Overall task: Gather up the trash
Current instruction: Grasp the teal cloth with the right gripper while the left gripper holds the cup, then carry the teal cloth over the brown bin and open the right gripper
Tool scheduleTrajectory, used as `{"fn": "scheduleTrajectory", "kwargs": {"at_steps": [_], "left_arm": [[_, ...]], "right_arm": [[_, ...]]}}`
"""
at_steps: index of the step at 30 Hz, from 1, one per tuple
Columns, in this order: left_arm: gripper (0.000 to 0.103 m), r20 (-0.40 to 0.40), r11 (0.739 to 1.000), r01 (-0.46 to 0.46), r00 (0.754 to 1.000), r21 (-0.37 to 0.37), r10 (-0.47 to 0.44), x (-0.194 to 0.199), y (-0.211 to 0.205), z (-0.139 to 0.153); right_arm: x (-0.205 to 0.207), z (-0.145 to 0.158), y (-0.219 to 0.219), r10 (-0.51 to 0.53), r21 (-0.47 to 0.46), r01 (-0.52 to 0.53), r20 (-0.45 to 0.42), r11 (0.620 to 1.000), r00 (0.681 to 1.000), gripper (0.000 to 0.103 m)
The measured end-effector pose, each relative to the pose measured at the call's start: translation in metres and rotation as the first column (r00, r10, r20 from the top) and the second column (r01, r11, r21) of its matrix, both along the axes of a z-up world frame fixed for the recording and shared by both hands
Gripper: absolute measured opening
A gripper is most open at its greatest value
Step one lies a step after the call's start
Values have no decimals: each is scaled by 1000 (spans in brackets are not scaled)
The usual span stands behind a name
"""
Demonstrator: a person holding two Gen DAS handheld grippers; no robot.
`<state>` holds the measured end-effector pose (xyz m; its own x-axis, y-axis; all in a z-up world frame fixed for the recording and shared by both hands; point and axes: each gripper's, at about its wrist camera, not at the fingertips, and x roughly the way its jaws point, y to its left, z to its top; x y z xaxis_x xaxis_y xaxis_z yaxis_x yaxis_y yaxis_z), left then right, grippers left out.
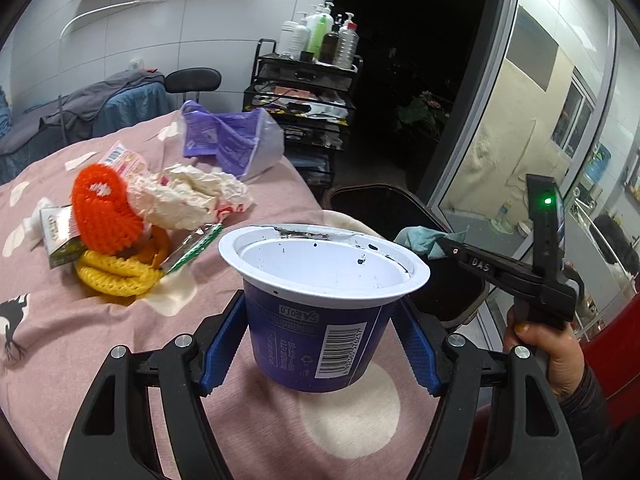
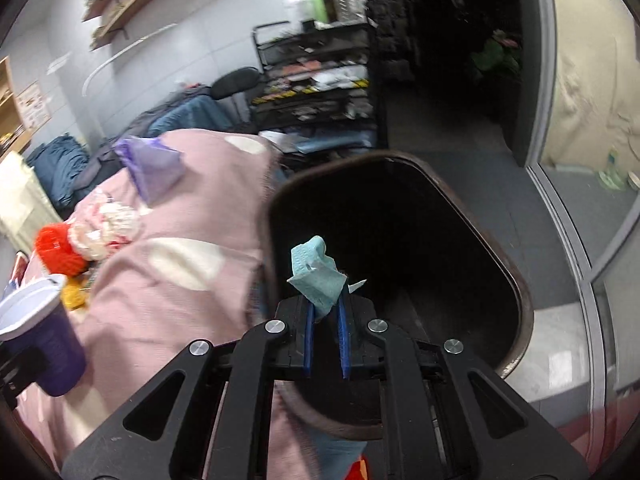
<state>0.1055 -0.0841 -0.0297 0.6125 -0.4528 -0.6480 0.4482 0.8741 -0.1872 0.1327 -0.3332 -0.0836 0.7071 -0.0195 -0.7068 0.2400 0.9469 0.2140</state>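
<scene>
Yogurt cup (image 1: 320,304) sits clamped in left gripper (image 1: 320,344); right gripper (image 2: 326,336) pinches teal tissue (image 2: 316,276) over bin (image 2: 520,292).

the cup (image 1: 320,320) is dark purple outside with a white rim, a white inside speckled black, and a white barcode panel. the bedcover (image 1: 120,360) is dusty pink with cream spots and a black bird print at near left. far left lie an orange-red net (image 1: 106,210), a yellow net (image 1: 116,270) and a lilac bag (image 1: 228,140). the cloth scrap (image 2: 316,276) is pale teal, the finger pads (image 2: 343,334) blue, the bin (image 2: 400,240) black inside with a brown rim.
</scene>
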Motion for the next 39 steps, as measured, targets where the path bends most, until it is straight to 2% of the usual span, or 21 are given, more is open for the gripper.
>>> {"fn": "scheduleTrajectory", "kwargs": {"at_steps": [11,13,14,15,16,17,20,24,31,39], "left_arm": [[71,-11,998,50,999,26,-49,8,-29,3],[71,-14,998,61,998,30,-60,9,-34,3],[71,-16,997,67,998,32,-66,10,-37,3],[71,-18,997,72,997,35,-72,11,-40,3],[71,-22,996,80,997,38,-79,12,-44,3],[71,-25,995,88,996,41,-87,12,-47,3],[71,-33,993,111,993,44,-109,15,-57,3],[71,-51,988,149,988,49,-146,19,-73,3],[71,-98,974,218,972,54,-213,31,-105,-1],[71,-146,964,255,959,79,-242,48,-137,-7]], "right_arm": [[19,-36,-17,-43,33,46,-74,998,996,11],[21,-41,-19,-42,53,46,-80,998,996,17],[20,-43,-21,-43,66,48,-80,997,996,31],[20,-43,-21,-48,70,54,-78,996,996,56],[17,-43,-22,-60,66,65,-67,996,996,64],[15,-41,-22,-69,57,73,-58,996,996,68],[10,-37,-24,-77,31,78,-50,996,996,68],[-2,-28,-29,-117,4,117,-24,993,993,77],[-24,-15,-45,-180,-18,180,7,983,984,78],[-40,-11,-62,-254,-35,255,13,966,967,78]]}}
